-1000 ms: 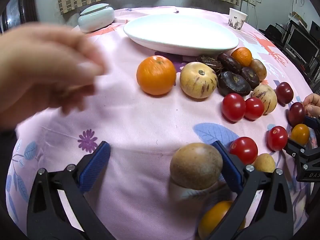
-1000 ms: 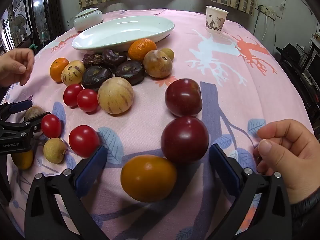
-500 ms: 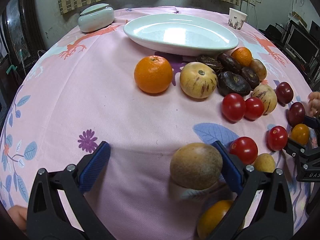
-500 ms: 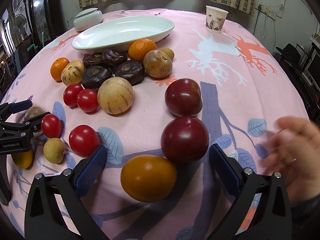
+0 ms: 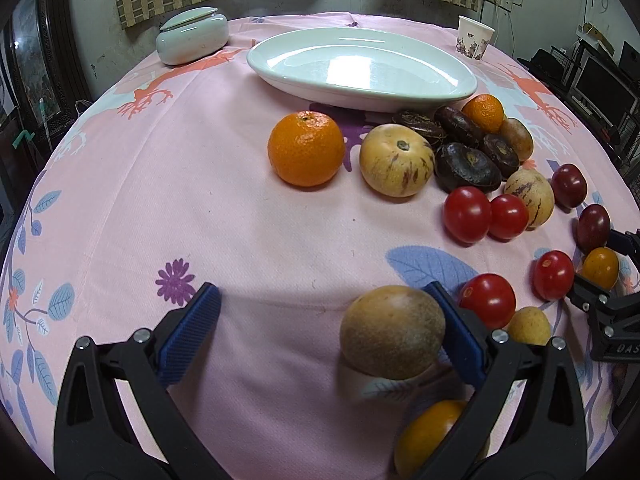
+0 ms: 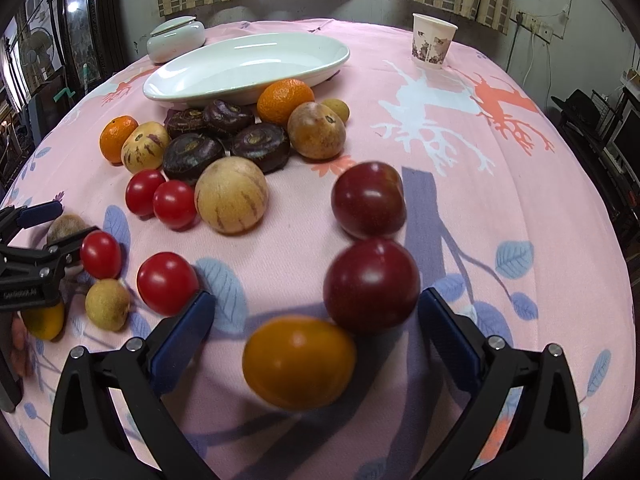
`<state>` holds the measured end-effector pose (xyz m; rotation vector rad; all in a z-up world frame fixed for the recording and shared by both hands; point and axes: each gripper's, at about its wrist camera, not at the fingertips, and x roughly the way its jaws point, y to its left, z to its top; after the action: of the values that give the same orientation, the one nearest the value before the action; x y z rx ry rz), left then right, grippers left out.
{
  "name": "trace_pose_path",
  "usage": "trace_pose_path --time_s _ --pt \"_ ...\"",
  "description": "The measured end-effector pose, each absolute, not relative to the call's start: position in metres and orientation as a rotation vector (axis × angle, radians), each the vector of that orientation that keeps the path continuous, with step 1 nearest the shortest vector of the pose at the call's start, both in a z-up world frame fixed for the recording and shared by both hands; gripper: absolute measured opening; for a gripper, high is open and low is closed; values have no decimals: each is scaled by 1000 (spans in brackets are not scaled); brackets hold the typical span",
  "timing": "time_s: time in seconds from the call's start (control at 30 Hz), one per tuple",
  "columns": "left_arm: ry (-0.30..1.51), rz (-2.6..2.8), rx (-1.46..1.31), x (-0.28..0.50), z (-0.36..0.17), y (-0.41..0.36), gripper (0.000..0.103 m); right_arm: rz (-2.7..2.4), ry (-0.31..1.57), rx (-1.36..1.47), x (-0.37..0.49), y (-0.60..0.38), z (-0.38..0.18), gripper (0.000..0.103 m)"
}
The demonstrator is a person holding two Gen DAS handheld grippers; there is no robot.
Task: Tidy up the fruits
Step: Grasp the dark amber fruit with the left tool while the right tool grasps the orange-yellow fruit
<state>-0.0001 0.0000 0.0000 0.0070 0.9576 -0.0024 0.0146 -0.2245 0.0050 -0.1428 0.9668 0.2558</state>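
Note:
Many fruits lie on a pink tablecloth in front of an empty white oval plate (image 5: 362, 68), also in the right wrist view (image 6: 248, 66). My left gripper (image 5: 326, 322) is open; a brown round fruit (image 5: 392, 332) rests against its right finger, and an orange tomato (image 5: 430, 438) lies under that finger. My right gripper (image 6: 314, 330) is open around an orange tomato (image 6: 299, 362) and a dark red plum (image 6: 371, 284). A tangerine (image 5: 306, 148), a striped pale melon (image 5: 396, 160), dark purple fruits (image 5: 466, 162) and red tomatoes (image 5: 467, 214) lie beyond.
A lidded white ceramic jar (image 5: 192, 36) stands at the back left and a paper cup (image 6: 433, 40) at the back right. A second plum (image 6: 369, 200) and striped melon (image 6: 231, 195) lie mid-table. Each gripper shows at the edge of the other's view.
The bare hands seen beside both grippers have gone out of view. Both grippers and the fruits have stayed in place.

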Motion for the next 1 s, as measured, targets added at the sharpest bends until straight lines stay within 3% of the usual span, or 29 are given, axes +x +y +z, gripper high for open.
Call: trace_pose_path --time_s 0.4,1.0 --pt "831 35 -10 -24 36 -10 101 224 1017 -46 9 -239 20 102" --pt "860 7 -70 -51 47 -13 101 195 920 -28 -33 -249 53 102"
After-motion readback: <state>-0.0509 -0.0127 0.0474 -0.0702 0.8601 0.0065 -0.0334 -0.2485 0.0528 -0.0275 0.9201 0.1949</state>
